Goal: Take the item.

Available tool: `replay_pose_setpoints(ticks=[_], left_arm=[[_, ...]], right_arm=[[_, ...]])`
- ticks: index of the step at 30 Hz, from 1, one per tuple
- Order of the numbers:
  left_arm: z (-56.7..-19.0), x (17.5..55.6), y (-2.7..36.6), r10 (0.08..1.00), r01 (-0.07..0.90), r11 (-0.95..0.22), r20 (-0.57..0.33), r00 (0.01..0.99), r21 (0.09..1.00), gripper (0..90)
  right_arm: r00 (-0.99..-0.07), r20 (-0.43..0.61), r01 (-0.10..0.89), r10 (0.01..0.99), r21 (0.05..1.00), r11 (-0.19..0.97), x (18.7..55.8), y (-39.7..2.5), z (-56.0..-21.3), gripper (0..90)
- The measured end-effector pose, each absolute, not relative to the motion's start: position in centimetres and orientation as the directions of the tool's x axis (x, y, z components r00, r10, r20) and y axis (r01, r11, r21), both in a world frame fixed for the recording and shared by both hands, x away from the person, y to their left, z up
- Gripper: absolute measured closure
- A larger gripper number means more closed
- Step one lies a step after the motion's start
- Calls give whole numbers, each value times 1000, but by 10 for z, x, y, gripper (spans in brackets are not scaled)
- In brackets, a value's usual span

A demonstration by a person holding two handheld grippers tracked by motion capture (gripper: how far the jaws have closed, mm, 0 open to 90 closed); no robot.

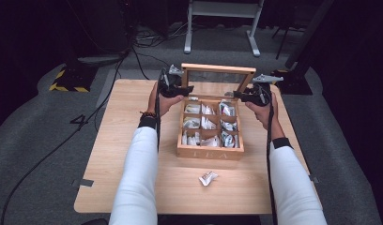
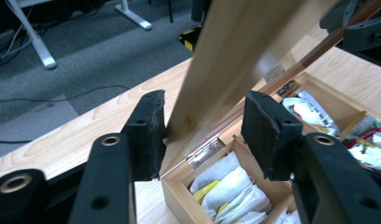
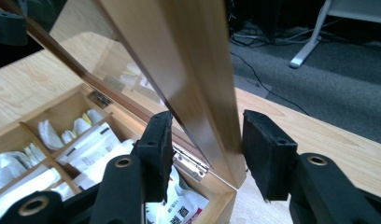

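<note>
The box [image 1: 210, 151] stands in the middle of the table [image 1: 114, 154]; its lid [image 1: 218, 69] rises at the far side; a packet [image 1: 208, 177] lies near, before the box.

Left gripper [image 2: 202, 135]: jaws apart, straddling the side rail of the raised lid [image 2: 235, 60]. Left pad touches the rail's lower edge; right pad stands clear of it. Below, the wooden box [image 2: 179, 193] sits open on the table [image 2: 86, 126], tea bags [image 2: 226, 186] packed in its compartments. Hinge [image 2: 205, 151] visible at the back corner.
</note>
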State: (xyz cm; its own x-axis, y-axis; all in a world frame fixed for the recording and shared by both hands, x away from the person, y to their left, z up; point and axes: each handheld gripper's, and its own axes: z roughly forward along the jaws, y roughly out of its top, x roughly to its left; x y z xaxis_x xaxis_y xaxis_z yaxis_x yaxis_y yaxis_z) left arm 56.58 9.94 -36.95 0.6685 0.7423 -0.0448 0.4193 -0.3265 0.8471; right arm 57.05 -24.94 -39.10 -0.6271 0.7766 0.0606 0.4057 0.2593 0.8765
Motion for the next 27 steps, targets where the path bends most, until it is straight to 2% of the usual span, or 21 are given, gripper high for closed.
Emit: replay_pose_setpoints(ticks=[9, 13, 27], left_arm=[[-355, 551, 101, 731, 373, -322, -22, 682, 870, 499], [-357, 540, 104, 711, 343, -333, -5, 704, 878, 507], [-348, 517, 107, 682, 292, -356, 33, 731, 888, 506]], right_arm=[[-644, 60, 366, 763, 900, 238, 555, -257, -376, 566], [-662, 25, 341, 749, 900, 271, 545, -258, -373, 569], [-675, 45, 314, 737, 921, 231, 524, -261, -371, 533]])
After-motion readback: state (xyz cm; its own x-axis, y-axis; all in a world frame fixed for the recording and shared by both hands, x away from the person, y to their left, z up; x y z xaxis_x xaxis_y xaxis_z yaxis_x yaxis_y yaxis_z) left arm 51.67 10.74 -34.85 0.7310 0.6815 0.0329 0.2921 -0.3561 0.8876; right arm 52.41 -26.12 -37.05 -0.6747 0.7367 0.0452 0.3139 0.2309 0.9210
